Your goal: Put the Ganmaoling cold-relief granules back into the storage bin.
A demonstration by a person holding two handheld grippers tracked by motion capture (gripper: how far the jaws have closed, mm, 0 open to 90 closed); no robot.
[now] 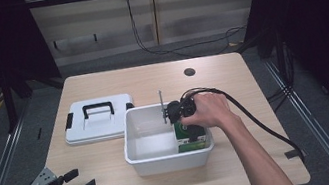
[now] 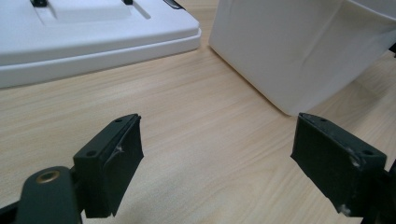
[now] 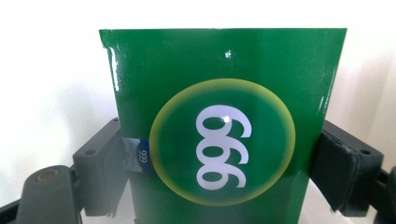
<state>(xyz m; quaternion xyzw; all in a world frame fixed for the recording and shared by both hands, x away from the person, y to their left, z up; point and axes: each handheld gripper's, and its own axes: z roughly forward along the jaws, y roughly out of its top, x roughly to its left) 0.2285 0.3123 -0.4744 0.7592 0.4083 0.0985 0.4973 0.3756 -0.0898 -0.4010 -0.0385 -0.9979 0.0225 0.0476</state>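
A green box [image 3: 224,126] printed with "999" in a yellow-ringed circle sits between the jaws of my right gripper [image 3: 224,158], which is shut on its two sides. In the high view that right gripper [image 1: 183,119] reaches down into the right end of a white bin [image 1: 150,162], and the green box [image 1: 191,138] stands inside the bin against its right wall. My left gripper [image 1: 77,184] is held low at the table's front left corner, open and holding nothing; in its own view the left gripper [image 2: 217,158] hovers over bare wood, facing the bin [image 2: 289,51].
The bin's white lid [image 1: 97,120] with a black handle lies flat left of the bin; the lid [image 2: 88,37] also lies ahead of the left gripper. A thin metal rod [image 1: 162,105] stands at the bin's far rim. A cable trails right from my right gripper.
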